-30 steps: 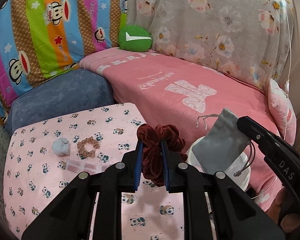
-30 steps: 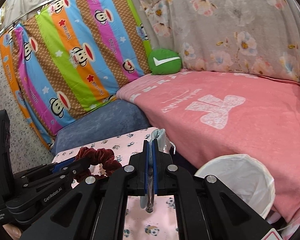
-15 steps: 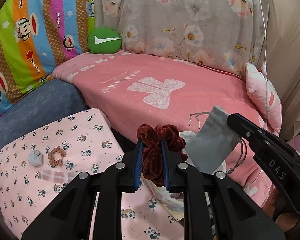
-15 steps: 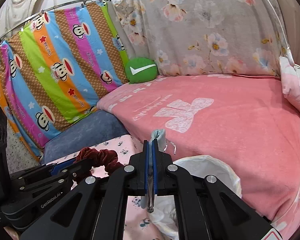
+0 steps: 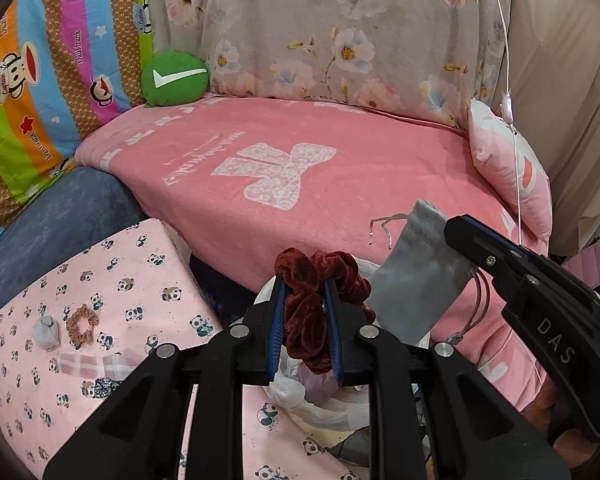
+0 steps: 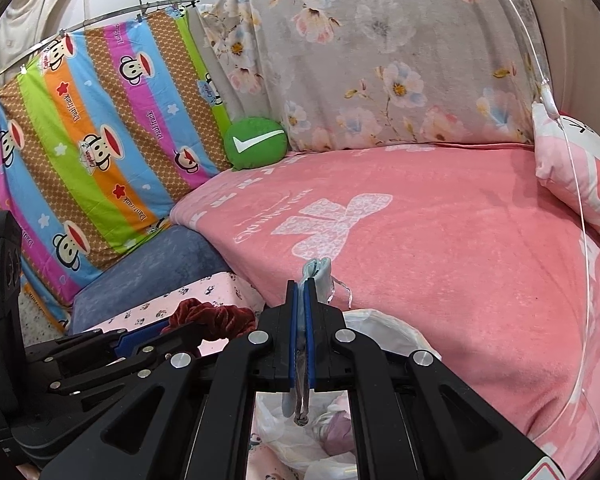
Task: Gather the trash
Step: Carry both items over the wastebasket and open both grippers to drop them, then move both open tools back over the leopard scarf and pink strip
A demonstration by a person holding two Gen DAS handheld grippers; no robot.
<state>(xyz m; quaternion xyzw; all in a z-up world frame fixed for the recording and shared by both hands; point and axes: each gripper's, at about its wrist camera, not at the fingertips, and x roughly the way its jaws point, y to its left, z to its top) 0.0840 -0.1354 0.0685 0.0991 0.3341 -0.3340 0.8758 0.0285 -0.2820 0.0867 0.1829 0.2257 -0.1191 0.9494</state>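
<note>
My left gripper [image 5: 305, 286] is shut on a dark red velvet scrunchie [image 5: 312, 312] and holds it over a white-lined trash bin [image 5: 300, 396]. My right gripper [image 6: 301, 286] is shut on a grey drawstring pouch [image 6: 318, 274], above the same bin [image 6: 384, 326]. The pouch [image 5: 416, 280] and the right gripper [image 5: 456, 232] also show at the right of the left wrist view. The scrunchie [image 6: 212, 318] and the left gripper's fingers [image 6: 140, 338] show at the left of the right wrist view. Crumpled trash [image 6: 336, 426] lies inside the bin.
On the panda-print pink surface [image 5: 132, 280] lie a brown scrunchie [image 5: 82, 322], a crumpled grey wad [image 5: 46, 330], a clear wrapper [image 5: 86, 364] and a dark patterned scrap [image 5: 102, 386]. Behind is a pink-blanketed sofa [image 5: 300, 168] with a green cushion [image 5: 174, 78] and a pink pillow [image 5: 508, 168].
Both grippers have moved right, from above the panda-print surface to above the trash bin, each still holding its item. The bin is now beneath both.
</note>
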